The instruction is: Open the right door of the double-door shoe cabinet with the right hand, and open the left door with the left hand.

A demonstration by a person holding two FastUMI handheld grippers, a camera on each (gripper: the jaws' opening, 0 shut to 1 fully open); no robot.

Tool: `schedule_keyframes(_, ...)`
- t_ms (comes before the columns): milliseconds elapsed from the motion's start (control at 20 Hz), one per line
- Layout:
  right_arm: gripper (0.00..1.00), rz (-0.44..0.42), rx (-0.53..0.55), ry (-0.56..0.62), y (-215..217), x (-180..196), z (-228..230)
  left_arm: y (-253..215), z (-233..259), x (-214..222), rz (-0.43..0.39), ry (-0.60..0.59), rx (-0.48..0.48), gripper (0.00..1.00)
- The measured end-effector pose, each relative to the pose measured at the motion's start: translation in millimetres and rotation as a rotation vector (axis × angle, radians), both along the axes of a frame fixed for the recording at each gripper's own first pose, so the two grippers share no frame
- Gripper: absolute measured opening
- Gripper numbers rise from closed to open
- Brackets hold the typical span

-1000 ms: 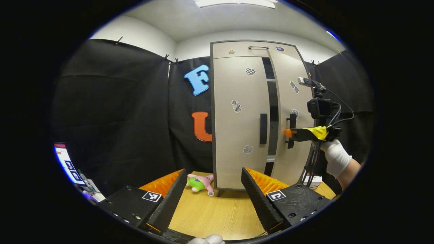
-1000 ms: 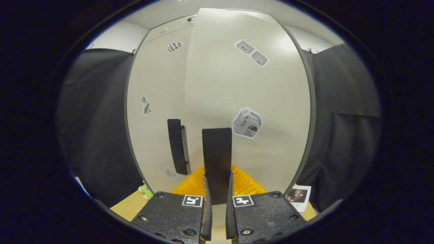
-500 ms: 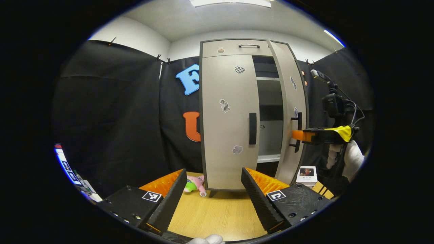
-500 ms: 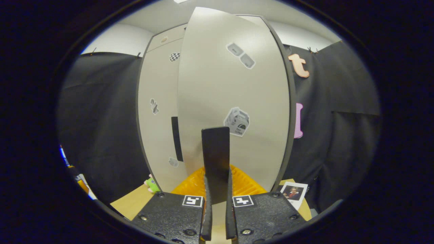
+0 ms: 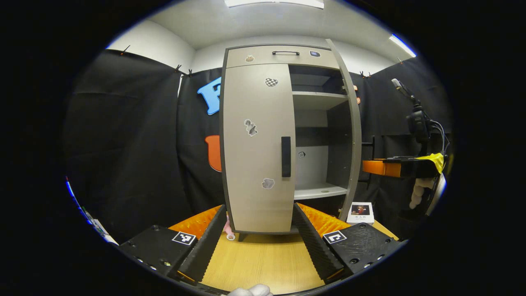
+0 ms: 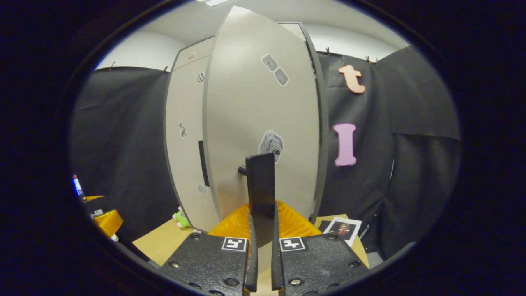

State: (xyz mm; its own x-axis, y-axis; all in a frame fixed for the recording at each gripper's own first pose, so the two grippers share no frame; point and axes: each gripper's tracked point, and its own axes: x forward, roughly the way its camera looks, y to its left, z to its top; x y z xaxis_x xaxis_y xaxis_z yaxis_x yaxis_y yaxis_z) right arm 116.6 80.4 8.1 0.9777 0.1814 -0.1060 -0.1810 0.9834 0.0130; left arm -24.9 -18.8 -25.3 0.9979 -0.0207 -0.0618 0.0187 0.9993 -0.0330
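Note:
The shoe cabinet (image 5: 283, 57) stands on the wooden table. Its left door (image 5: 257, 144) is closed, its black handle (image 5: 286, 156) untouched. The right door (image 5: 352, 135) is swung wide and seen edge-on in the left gripper view, baring the shelves (image 5: 316, 191). My right gripper (image 5: 372, 167) holds that door from the far right. In the right gripper view the right door (image 6: 263, 111) faces me, and my right gripper (image 6: 261, 213) is shut on its black handle (image 6: 260, 181). My left gripper (image 5: 259, 207) hangs open in front of the left door, apart from it.
A photo card (image 5: 360, 210) lies on the table by the open door's foot. A green and pink plush toy (image 6: 179, 218) sits left of the cabinet. A gloved hand (image 5: 419, 191) holds the right gripper. Bare table top (image 5: 259, 263) lies before the cabinet.
The right door has swung from slightly ajar to wide open, with my right gripper moving right on its handle. My left gripper has shifted toward the left door, still open.

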Motion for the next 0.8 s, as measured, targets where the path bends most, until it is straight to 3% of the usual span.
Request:
schedule_keyframes(550,0.04,-0.132,-0.008,-0.010,-54.7,-1.2,3.0,-43.4,8.5,9.6,-0.107,-0.011,-0.001,0.96)
schedule_keyframes(800,0.03,-0.102,-0.009,0.000,-53.7,-1.3,4.1,-51.6,10.5,10.8,-0.118,-0.011,0.002,0.96)
